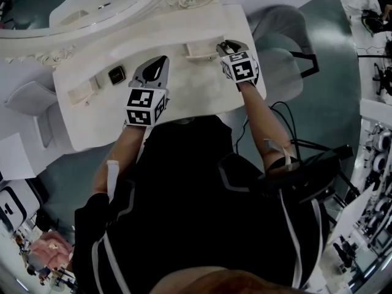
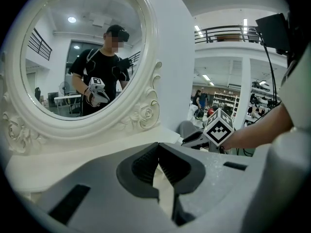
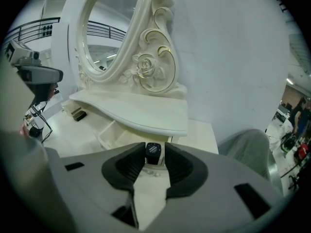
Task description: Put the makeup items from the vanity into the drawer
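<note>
Head cam steep down; gripper views low, facing mirror [image 2: 82, 57]; share vanity [image 1: 196, 90].

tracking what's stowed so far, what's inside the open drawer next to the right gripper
The drawer shows only bare cream interior. Its nearer part is covered by the right gripper, which has a small black item between its jaws.

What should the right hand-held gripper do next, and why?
Probably ease the right hand-held gripper straight back from the small black-capped item. Its jaws stand apart with slight gaps either side of the item, at the open drawer, so it looks released; a sideways move could knock it.
</note>
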